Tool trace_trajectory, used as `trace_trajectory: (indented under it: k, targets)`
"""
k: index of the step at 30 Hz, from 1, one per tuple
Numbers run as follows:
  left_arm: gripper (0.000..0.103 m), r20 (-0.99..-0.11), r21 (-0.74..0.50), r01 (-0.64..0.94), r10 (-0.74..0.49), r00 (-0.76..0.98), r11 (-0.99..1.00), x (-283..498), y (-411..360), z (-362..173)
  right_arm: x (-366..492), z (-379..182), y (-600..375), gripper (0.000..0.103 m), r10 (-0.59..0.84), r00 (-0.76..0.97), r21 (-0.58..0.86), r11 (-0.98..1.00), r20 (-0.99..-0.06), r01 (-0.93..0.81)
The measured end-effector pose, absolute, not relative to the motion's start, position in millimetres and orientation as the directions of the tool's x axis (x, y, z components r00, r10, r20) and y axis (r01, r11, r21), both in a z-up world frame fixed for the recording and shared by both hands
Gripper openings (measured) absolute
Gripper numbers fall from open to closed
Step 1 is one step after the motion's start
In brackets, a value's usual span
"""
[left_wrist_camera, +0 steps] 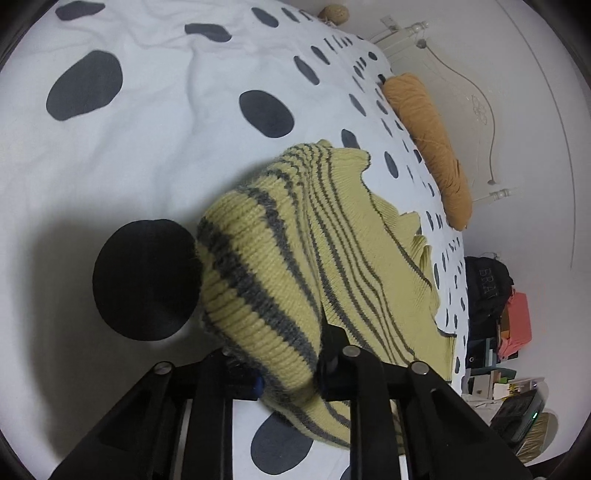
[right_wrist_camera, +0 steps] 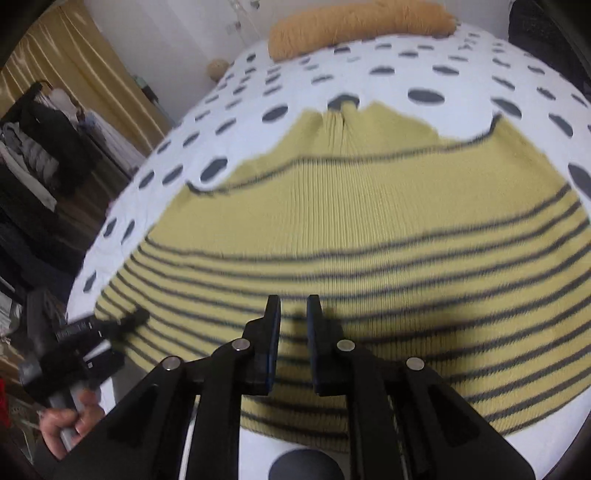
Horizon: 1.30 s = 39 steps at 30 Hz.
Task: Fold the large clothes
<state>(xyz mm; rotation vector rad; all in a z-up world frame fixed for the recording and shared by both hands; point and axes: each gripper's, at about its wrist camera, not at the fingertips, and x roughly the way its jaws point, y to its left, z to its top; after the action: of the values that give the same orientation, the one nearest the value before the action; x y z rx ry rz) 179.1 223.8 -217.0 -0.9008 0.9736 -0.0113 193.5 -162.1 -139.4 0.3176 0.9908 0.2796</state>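
A yellow knit sweater with grey stripes (right_wrist_camera: 351, 206) lies spread on a bed with a white, grey-dotted cover (right_wrist_camera: 461, 74). My left gripper (left_wrist_camera: 288, 369) is shut on a bunched fold of the sweater (left_wrist_camera: 266, 266) and lifts it off the cover (left_wrist_camera: 147, 110); its fingertips are hidden in the knit. In the right wrist view the left gripper (right_wrist_camera: 136, 317) shows at the sweater's left edge, held by a hand (right_wrist_camera: 70, 421). My right gripper (right_wrist_camera: 293, 306) hovers over the sweater's near striped part, jaws slightly apart and empty.
An orange bolster pillow (right_wrist_camera: 358, 26) lies at the head of the bed, also in the left wrist view (left_wrist_camera: 428, 140). A clothes rack (right_wrist_camera: 40, 147) and gold curtain (right_wrist_camera: 74, 66) stand left of the bed. Bags and boxes (left_wrist_camera: 498, 314) crowd the floor beside the bed.
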Motion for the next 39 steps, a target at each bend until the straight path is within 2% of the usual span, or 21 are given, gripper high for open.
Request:
trace_trajectory:
  k: [6,12,13,15,17,23,25,27,30,35,37,38,39]
  targets:
    - [0.013,-0.704,-0.662,-0.358,-0.382,0.599,0.659,179,221,-211,229,-141,-165,0.015,0.370,0.536,0.419,0.907,-0.759,-0.035]
    - [0.013,-0.729,-0.649,-0.405,-0.375,0.572,0.644,180,227,-238,263,-130,-164,0.016,0.369,0.563,0.427,0.904,-0.739,-0.032]
    - [0.013,-0.733,-0.640,-0.400,-0.366,0.573,0.656,179,225,-237,269,-137,-162,0.016,0.370,0.543,0.427,0.904,-0.754,-0.023]
    - [0.013,-0.738,-0.631,-0.403,-0.354,0.574,0.663,179,223,-237,282,-174,-153,0.015,0.338,0.420,0.378,0.926,-0.842,0.013]
    - [0.013,-0.744,-0.631,-0.415,-0.361,0.562,0.655,181,223,-239,279,-193,-148,0.013,0.319,0.422,0.342,0.939,-0.849,-0.023]
    - [0.013,-0.750,-0.632,-0.411,-0.383,0.540,0.657,185,227,-241,237,-158,-143,0.014,0.367,0.469,0.381,0.922,-0.804,-0.069]
    - [0.012,-0.759,-0.613,-0.392,-0.375,0.532,0.686,187,222,-236,226,-179,-139,0.012,0.331,0.419,0.338,0.939,-0.846,-0.061]
    - [0.010,-0.745,-0.630,-0.380,-0.390,0.541,0.677,187,222,-231,222,-195,-140,0.009,0.338,0.436,0.341,0.937,-0.834,-0.073]
    - [0.009,-0.706,-0.663,-0.336,-0.410,0.577,0.669,186,220,-207,225,-186,-140,0.006,0.331,0.431,0.336,0.939,-0.839,-0.067]
    - [0.009,-0.635,-0.684,-0.194,-0.444,0.632,0.703,196,185,-143,198,-164,-168,0.005,0.438,0.520,0.497,0.867,-0.733,-0.030]
    - [0.009,-0.603,-0.691,-0.126,-0.471,0.644,0.711,200,164,-118,188,-177,-178,0.005,0.446,0.502,0.521,0.853,-0.741,0.010]
    - [0.009,-0.588,-0.692,-0.086,-0.491,0.643,0.717,204,149,-105,188,-194,-179,0.000,0.449,0.463,0.518,0.855,-0.764,0.025]
    - [0.009,-0.578,-0.693,-0.036,-0.525,0.625,0.720,208,126,-92,186,-207,-184,0.000,0.477,0.460,0.550,0.835,-0.749,0.029]
